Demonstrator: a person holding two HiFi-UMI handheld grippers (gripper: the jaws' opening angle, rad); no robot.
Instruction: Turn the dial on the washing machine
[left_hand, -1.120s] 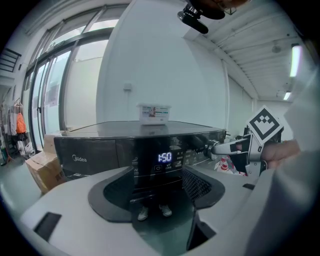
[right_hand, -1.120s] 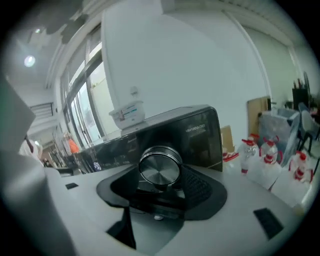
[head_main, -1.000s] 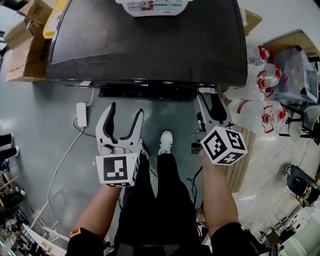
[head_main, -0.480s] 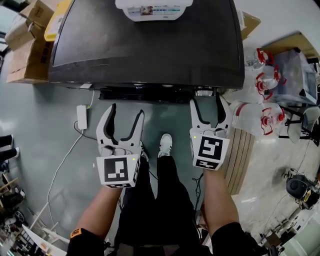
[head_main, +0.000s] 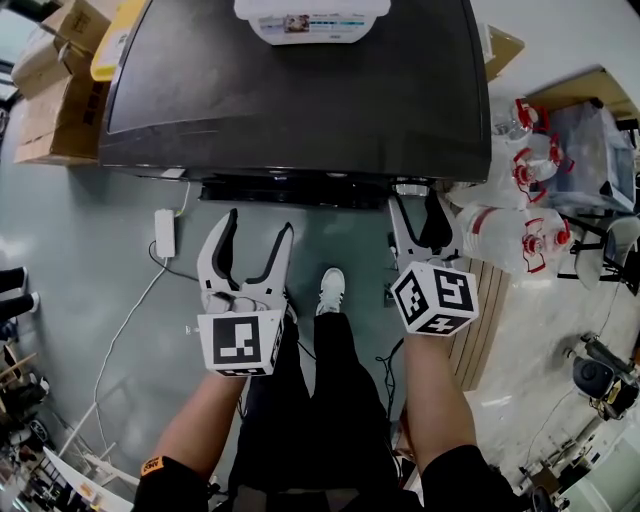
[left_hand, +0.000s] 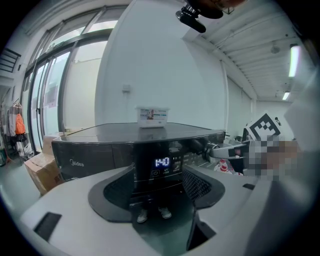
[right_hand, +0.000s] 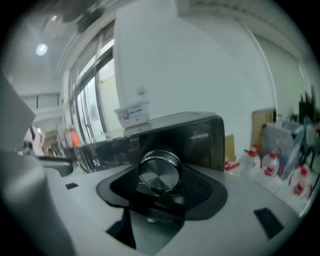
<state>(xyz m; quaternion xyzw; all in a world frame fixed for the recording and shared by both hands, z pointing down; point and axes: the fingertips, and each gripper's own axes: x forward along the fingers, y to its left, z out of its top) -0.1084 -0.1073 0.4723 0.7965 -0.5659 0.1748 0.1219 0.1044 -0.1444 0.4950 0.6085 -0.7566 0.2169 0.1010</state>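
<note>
The right claw (head_main: 414, 212) is closing round the dial (right_hand: 160, 172) on the washer (head_main: 290, 90) front at 1 o'clock, pads seemingly at its rim — a light pinch could slip on the smooth metal. The left claw (head_main: 247, 240) hangs spread, empty. One washer, one dial, two claws.

dial (right_hand: 160, 172): brushed metal face, shiny chrome rim; washing machine (head_main: 300, 90): glossy black casing, smooth, reflective

Head view looks down; both gripper views face the washing machine (head_main: 300, 90).
</note>
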